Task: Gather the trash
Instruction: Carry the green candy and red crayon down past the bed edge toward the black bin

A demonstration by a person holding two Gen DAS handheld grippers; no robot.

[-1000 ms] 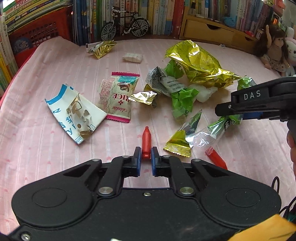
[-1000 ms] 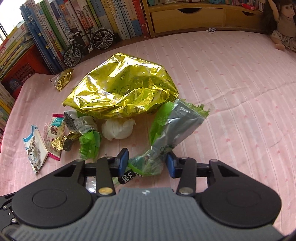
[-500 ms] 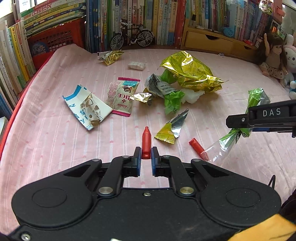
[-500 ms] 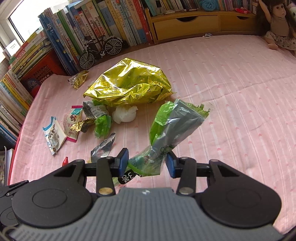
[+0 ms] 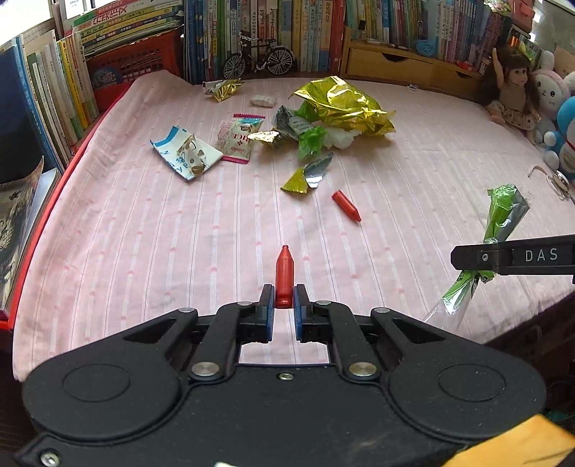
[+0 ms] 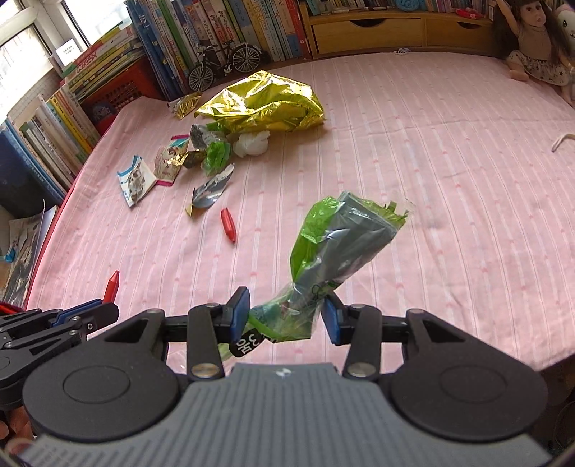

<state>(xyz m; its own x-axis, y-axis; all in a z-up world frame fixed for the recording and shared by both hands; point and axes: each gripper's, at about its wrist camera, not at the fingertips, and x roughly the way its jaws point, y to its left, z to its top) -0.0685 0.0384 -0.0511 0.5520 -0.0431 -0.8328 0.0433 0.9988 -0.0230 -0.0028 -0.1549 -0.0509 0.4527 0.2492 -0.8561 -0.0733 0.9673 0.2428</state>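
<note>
The left gripper (image 5: pixel 284 305) pinches a red cap (image 5: pixel 284 276) above the bed's (image 5: pixel 143 251) near edge; the right gripper (image 6: pixel 285 318) clamps a green wrapper (image 6: pixel 334 244). Farther, a second red cap (image 5: pixel 345 205) lies mid-bed, more wrappers (image 5: pixel 187 154) and a gold bag (image 5: pixel 341 106) toward the far edge.

Both views are evenly and brightly lit by daylight. In the right wrist view a window (image 6: pixel 43 28) above the leaning books (image 6: pixel 82 97) is blown out to white. Strong glare is thrown off the gold foil bag (image 5: pixel 341 104), just right of the toy bicycle (image 5: pixel 258 59). Only soft, faint shadows are cast on the pink sheet (image 5: pixel 179 251) around the bag. Heavy fisheye bending is seen: bookshelves beyond the bag curve, and the corners are vignetted to black. Focus is sharp mid-frame; slight softness is noted toward the rims.
</note>
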